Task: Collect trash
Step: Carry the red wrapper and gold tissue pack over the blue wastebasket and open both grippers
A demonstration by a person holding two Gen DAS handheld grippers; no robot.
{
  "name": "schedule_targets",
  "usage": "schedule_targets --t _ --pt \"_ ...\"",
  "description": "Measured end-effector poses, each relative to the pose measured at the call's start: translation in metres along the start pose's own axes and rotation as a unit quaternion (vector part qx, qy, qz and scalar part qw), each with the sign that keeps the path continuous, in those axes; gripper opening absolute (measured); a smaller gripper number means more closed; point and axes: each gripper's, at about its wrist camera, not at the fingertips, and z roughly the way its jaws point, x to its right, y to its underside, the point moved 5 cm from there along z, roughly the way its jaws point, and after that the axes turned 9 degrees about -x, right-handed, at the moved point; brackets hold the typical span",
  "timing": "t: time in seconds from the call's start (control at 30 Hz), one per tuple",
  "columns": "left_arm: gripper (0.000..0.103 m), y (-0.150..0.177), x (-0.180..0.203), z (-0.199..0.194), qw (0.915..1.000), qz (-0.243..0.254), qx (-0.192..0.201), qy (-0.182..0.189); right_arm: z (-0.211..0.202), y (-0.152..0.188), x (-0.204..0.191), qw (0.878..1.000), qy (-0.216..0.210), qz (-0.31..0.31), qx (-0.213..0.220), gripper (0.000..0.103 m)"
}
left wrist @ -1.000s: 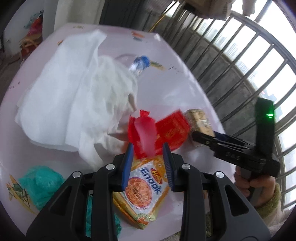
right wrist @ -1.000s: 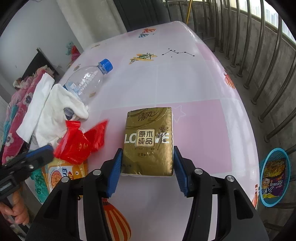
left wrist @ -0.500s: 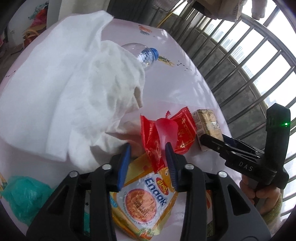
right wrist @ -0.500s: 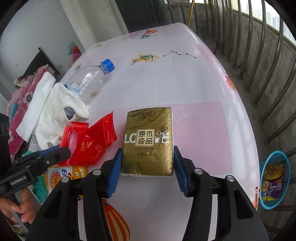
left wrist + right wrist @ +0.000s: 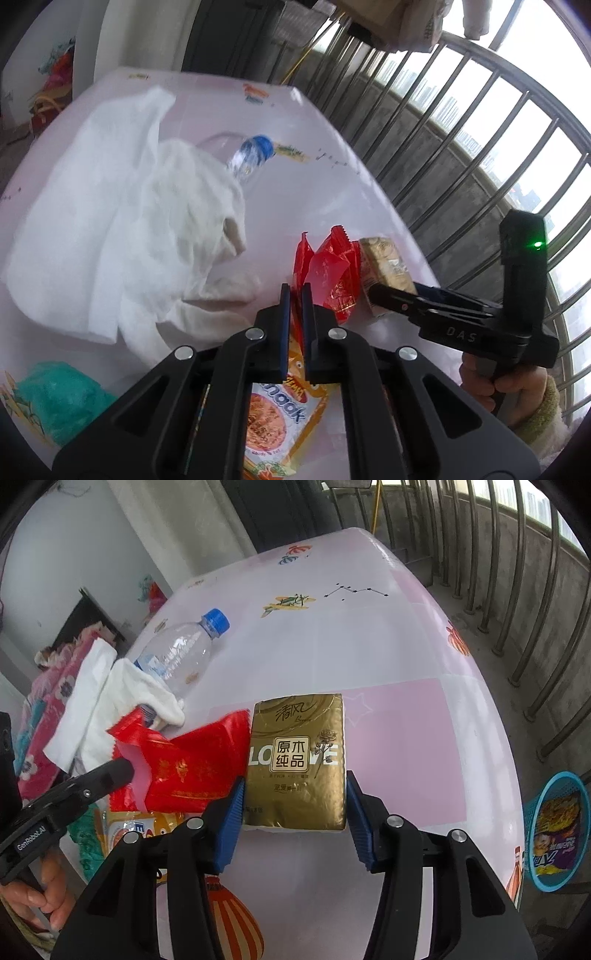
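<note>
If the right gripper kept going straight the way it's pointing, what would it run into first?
The gold tissue pack already sits between the right gripper's fingers, so it would meet that first, then probably the pink tabletop beyond.

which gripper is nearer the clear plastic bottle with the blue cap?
Left. The left gripper, jaws pinched on the red foil wrapper, sits beside the white tissues that overlap the clear plastic bottle. The right gripper straddles the gold tissue pack, farther off.

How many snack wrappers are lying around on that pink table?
2: a red wrapper pinched in the left gripper, and an orange noodle packet lying just under it. The white cloth may hide more.
</note>
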Motion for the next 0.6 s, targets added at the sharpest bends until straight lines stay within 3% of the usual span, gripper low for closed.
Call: schedule_targets --t 0.2,0.37,0.47,0.6 --pt "0.003 -0.011 0.018 -0.027 0.9991 0.026 0.033 0.004 -0.025 -0.001 0.017 0.999 -0.017 0.027 0.031 0.050" --pt "0.003 -0.022 0.040 -0.037 0.9975 0.054 0.046 0.004 -0.056 0.000 0.045 0.996 -0.006 0.056 0.071 0.050" --pt "0.003 -0.031 0.061 -0.037 0.9960 0.077 0.047 0.004 -0.081 0.005 0.075 0.991 0.010 0.088 0.102 0.050" --pt "0.003 -0.041 0.100 -0.025 0.9918 0.122 0.036 0.013 -0.120 0.024 0.141 0.973 0.031 0.176 0.148 0.050"
